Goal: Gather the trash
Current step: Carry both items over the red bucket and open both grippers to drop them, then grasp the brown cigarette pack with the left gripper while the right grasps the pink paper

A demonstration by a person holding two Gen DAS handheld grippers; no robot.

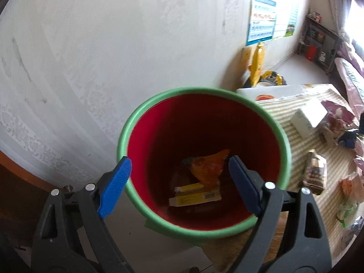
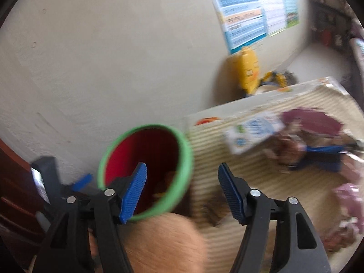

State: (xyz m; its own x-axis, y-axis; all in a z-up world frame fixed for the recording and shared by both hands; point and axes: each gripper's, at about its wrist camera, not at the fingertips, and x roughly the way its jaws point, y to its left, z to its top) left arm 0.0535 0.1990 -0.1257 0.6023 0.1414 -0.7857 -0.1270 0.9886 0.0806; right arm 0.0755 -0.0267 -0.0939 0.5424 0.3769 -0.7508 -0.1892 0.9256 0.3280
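Observation:
A red bin with a green rim point(image 1: 141, 109) stands against the wall, at the table's left end. At its bottom lie an orange wrapper point(image 1: 208, 168) and two yellow boxes point(image 1: 195, 198). My left gripper point(image 1: 179, 159) hangs open over the bin's mouth with nothing between its fingers. In the blurred right wrist view my right gripper point(image 2: 182, 166) is open and empty, beside the bin's rim point(image 2: 186, 150) and over the striped tablecloth point(image 2: 209, 141). A hand point(image 2: 163, 238) shows under it. Part of the left gripper point(image 2: 79, 182) shows left of the bin.
On the striped cloth point(image 1: 284, 113) lie a white box point(image 1: 309, 118), a brown packet point(image 1: 315, 175) and crumpled pink and clear wrappers point(image 1: 350, 186). A white and blue carton point(image 2: 252, 132) lies beyond my right gripper. A yellow toy point(image 1: 258, 63) leans on the wall behind.

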